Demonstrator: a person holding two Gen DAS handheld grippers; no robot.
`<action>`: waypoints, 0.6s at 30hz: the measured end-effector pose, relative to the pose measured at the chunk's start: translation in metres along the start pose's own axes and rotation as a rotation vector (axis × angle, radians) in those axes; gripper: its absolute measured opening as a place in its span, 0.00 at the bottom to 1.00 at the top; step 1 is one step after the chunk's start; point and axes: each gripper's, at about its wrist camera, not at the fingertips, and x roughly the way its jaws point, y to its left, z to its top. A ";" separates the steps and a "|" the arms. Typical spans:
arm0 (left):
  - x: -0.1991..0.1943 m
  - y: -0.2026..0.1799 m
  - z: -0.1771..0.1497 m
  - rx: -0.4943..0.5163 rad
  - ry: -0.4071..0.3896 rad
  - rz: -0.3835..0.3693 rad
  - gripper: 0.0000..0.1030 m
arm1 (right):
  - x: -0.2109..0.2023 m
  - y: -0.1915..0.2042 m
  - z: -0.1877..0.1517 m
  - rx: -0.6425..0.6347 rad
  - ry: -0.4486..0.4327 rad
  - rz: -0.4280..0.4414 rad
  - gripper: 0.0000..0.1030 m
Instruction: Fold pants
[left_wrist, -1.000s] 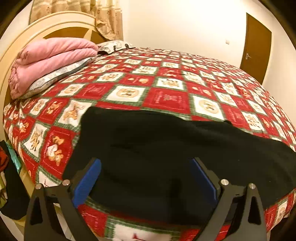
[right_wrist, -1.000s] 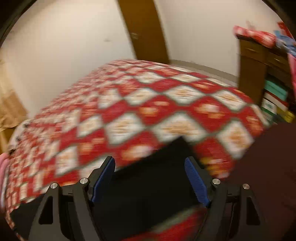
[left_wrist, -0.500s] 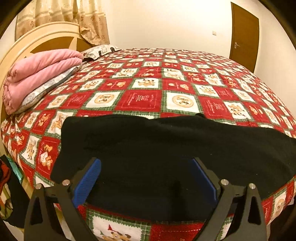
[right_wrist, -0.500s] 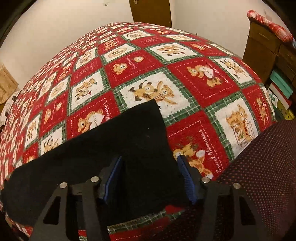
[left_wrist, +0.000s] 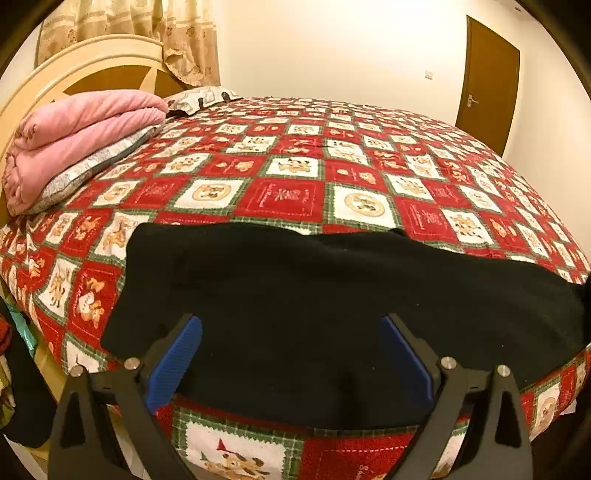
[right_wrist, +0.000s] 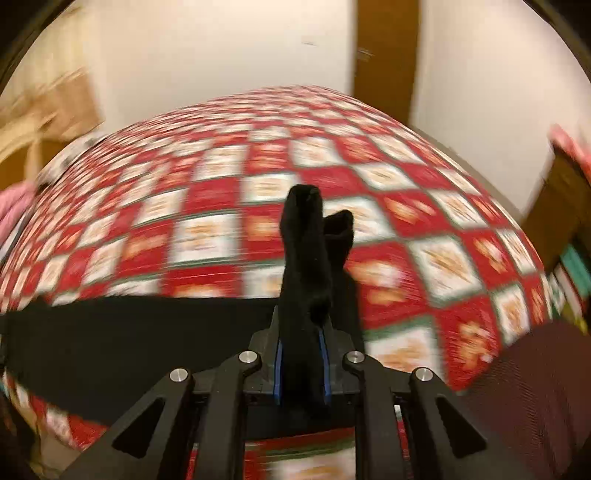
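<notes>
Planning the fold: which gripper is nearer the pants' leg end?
Right. The right gripper is shut on the leg end of the black pants; the left gripper hangs open over their other end.

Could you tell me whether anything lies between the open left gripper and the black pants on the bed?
Nothing visible does: the left gripper hangs open directly over the black fabric pants, only air between them on the red patchwork bedspread.

A home bedroom: quilted bed, headboard, folded pink blanket, curtain.
</notes>
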 end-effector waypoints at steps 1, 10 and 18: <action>0.000 0.000 -0.001 0.001 0.000 -0.004 0.97 | -0.003 0.026 -0.002 -0.048 -0.009 0.029 0.15; -0.002 0.020 -0.007 -0.032 0.006 -0.004 0.97 | 0.033 0.175 -0.056 -0.275 0.011 0.115 0.24; 0.006 0.032 -0.009 -0.080 0.029 -0.001 0.97 | 0.021 0.204 -0.083 -0.357 -0.122 0.188 0.68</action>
